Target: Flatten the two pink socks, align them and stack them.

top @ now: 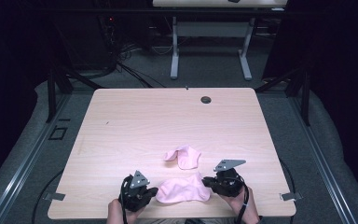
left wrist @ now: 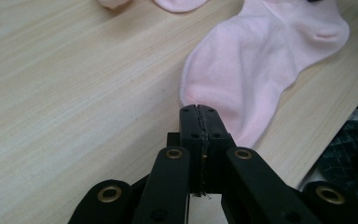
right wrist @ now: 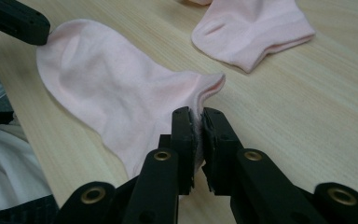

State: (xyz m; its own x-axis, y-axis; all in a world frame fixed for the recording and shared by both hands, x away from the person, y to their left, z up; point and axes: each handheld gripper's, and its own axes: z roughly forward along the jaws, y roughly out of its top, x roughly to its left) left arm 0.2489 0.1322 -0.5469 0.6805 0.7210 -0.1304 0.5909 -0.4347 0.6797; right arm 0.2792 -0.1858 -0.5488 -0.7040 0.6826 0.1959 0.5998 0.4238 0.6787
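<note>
Two pink socks lie on a light wooden table (top: 144, 121). The near sock (top: 184, 190) (left wrist: 261, 56) (right wrist: 112, 88) lies flat along the front edge between my grippers. My left gripper (top: 153, 191) (left wrist: 198, 108) is shut at its left, toe end, with the sock's edge right at the jaw tips. My right gripper (top: 206, 181) (right wrist: 196, 114) is shut on the cuff end, and pale fabric shows between its jaws. The far sock (top: 184, 156) (right wrist: 251, 28) lies crumpled just beyond, untouched.
The table's front edge runs right under the near sock and both hands. A small round cable hole (top: 206, 99) sits near the back edge. Bare tabletop stretches behind and to both sides of the socks. A second table (top: 209, 28) stands farther off.
</note>
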